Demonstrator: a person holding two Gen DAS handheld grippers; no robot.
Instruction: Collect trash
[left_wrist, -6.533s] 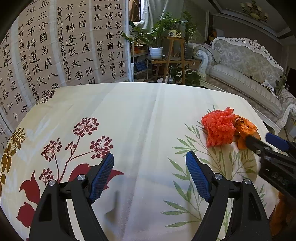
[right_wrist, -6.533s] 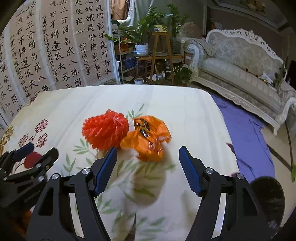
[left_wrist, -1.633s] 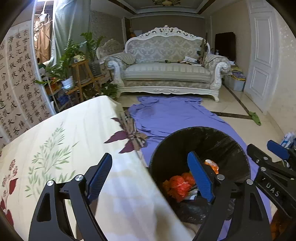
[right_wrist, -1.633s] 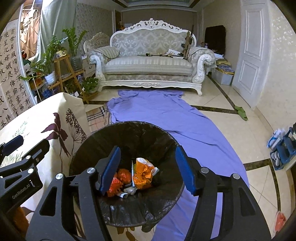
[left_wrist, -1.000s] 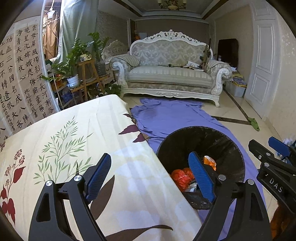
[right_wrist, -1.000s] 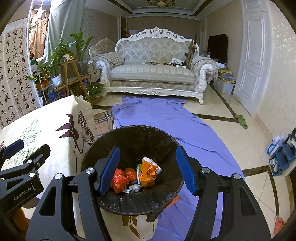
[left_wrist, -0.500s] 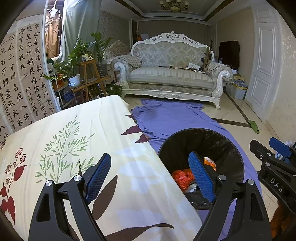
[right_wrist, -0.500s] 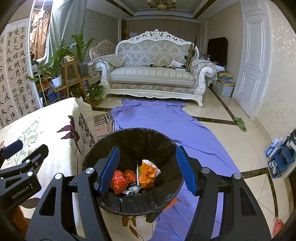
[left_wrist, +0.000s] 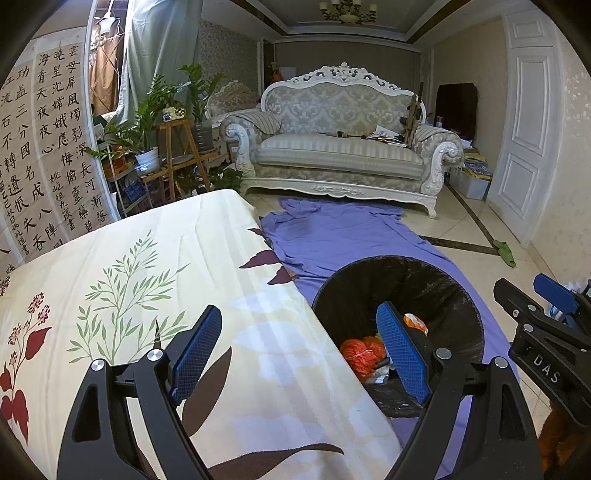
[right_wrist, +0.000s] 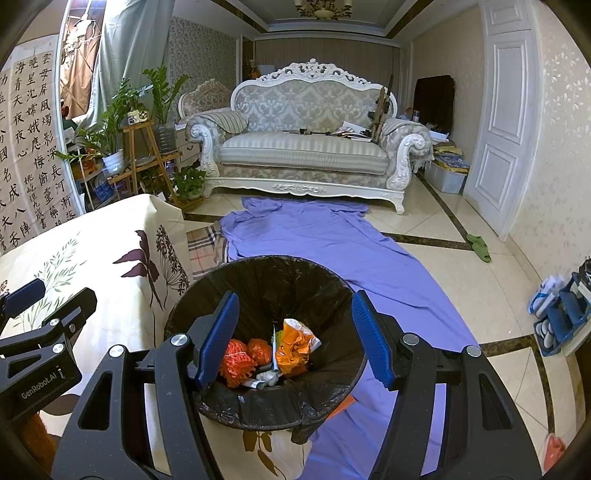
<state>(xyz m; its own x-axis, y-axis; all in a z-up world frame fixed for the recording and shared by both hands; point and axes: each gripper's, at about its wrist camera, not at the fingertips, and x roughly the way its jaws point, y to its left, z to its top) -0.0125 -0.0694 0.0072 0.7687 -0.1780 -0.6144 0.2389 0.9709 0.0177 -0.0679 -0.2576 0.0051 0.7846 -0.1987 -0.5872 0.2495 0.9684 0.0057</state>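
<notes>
Both hand-held grippers, left (left_wrist: 299, 345) and right (right_wrist: 293, 338), spread wide, empty; orange trash (right_wrist: 295, 347) inside black-lined bin (right_wrist: 258, 273) beside table (left_wrist: 147, 266), lower pieces partly hidden.

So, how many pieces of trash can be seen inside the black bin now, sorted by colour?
In the black bin, under the open right claw:
Orange-red mesh pieces: 2
Orange wrapper: 1
White scraps: at least 1, too small to separate
Total: 4 at least; some may be hidden.
</notes>
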